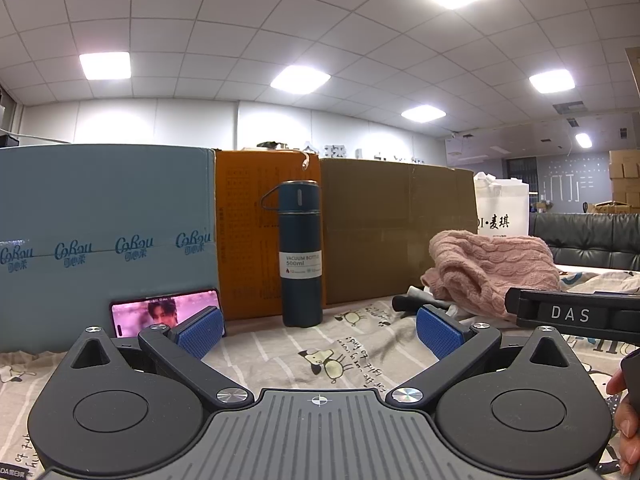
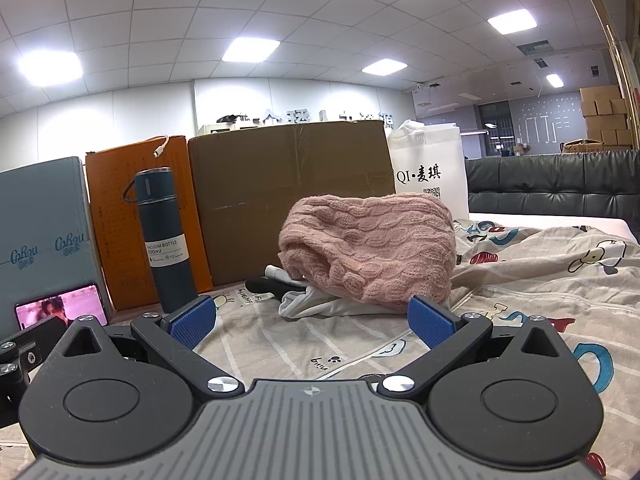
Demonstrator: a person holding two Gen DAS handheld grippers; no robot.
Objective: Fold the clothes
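Observation:
A pink cable-knit sweater (image 2: 370,246) lies bunched on top of white (image 2: 304,304) and black (image 2: 266,286) garments on a cartoon-print bed sheet (image 2: 540,280). The pile also shows in the left wrist view (image 1: 492,268), to the right. My right gripper (image 2: 312,326) is open and empty, low over the sheet, just short of the pile. My left gripper (image 1: 320,332) is open and empty, to the left of the pile, facing a dark blue vacuum bottle (image 1: 300,256). The right gripper's body (image 1: 572,314) shows at the right edge of the left wrist view.
Behind the bed stand a light blue box (image 1: 104,240), an orange box (image 1: 244,232), a brown cardboard box (image 2: 292,196) and a white paper bag (image 2: 430,172). A phone (image 1: 164,314) showing a video leans on the blue box. A black sofa (image 2: 552,188) is at the back right.

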